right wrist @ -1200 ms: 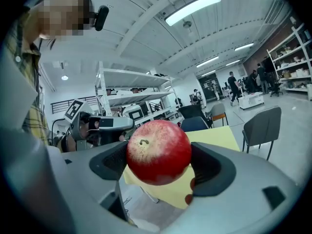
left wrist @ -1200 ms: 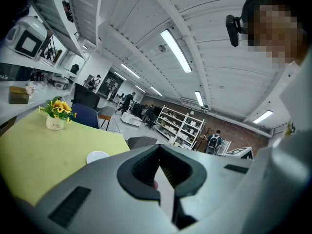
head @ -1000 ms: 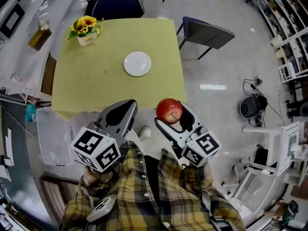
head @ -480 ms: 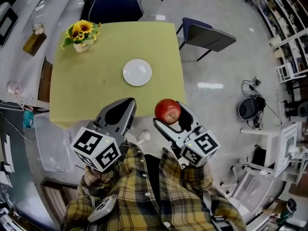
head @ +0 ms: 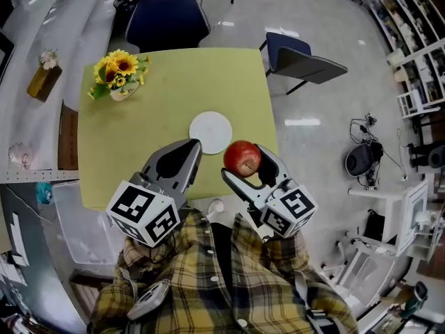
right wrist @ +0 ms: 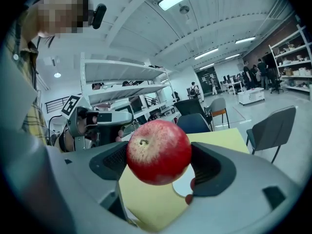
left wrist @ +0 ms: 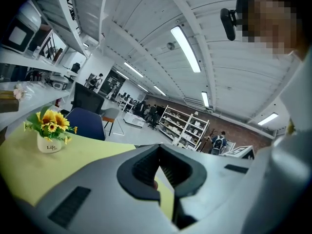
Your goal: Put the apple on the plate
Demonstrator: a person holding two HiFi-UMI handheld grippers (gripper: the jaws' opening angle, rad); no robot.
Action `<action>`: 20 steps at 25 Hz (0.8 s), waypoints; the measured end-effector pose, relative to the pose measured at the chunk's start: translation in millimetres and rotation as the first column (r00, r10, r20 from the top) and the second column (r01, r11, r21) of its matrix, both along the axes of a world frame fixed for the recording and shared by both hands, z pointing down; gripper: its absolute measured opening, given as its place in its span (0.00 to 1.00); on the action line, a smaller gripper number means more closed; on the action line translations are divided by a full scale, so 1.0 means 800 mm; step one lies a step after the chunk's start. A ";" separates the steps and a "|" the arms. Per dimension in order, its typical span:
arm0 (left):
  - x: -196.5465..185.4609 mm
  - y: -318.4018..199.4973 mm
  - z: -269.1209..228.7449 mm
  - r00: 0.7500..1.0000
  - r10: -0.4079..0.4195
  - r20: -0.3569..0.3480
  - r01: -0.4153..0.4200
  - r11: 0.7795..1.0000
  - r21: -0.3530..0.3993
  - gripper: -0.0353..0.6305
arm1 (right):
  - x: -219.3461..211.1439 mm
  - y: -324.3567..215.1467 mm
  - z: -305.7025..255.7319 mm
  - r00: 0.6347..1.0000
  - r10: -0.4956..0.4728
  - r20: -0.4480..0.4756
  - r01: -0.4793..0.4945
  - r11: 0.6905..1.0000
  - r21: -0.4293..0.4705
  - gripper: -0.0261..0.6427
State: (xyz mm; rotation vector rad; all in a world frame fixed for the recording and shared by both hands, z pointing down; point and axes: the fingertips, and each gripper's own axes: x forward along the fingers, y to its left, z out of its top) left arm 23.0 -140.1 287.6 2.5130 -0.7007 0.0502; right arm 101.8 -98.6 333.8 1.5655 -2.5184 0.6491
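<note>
Table: The yellow table [head: 139,152] is square, and most of its top is bare.
Edges: The near edge runs just under both claws. The right edge is close to the apple [head: 242,158].
Room: Wide bare floor [head: 313,124] lies to the right. A blue chair [head: 167,21] stands at the far side. A grey chair [head: 306,58] stands by the far right corner.
Flowers: A pot of sunflowers [head: 118,72] sits at the far left corner, well apart from the plate [head: 210,132].
Plate: It is white and lies near the middle of the table. The apple is not on it yet.
Apple: It is red and held up in the air. From above it shows just beside the plate's near right rim. How high it hangs I cannot tell.
Head view: It shows the whole table and both claws at once.
Right gripper view: It shows the apple's stem end, and a bit of white plate below the apple.
Left gripper view: It shows the sunflowers from the side.
Right claw: The right gripper [head: 243,162] has its jaws wide apart, squeezing the apple between them.
Left claw: The left gripper [head: 189,148] has its jaw tips pressed together, holding nothing, over the table's near side.
</note>
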 end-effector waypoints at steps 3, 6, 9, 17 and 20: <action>-0.007 -0.032 0.009 1.000 0.013 0.007 -0.013 1.000 -0.019 0.06 | -0.013 -0.038 0.004 1.000 0.001 -0.001 -0.001 1.000 -0.015 0.61; -0.011 -0.056 0.016 0.999 0.035 0.011 -0.035 0.999 -0.033 0.06 | -0.025 -0.067 0.004 1.000 -0.002 -0.007 0.001 1.000 -0.019 0.61; -0.016 -0.075 0.027 0.998 0.052 0.018 -0.051 0.997 -0.058 0.06 | -0.031 -0.089 0.010 1.000 0.010 -0.009 -0.010 1.000 -0.030 0.61; -0.012 -0.098 0.047 0.993 0.114 0.039 -0.110 0.989 -0.096 0.06 | -0.021 -0.110 0.026 0.996 0.091 -0.020 -0.092 0.994 -0.061 0.61; -0.009 -0.100 0.050 0.993 0.116 0.034 -0.112 0.988 -0.106 0.06 | -0.016 -0.113 0.026 0.995 0.099 -0.022 -0.100 0.993 -0.065 0.61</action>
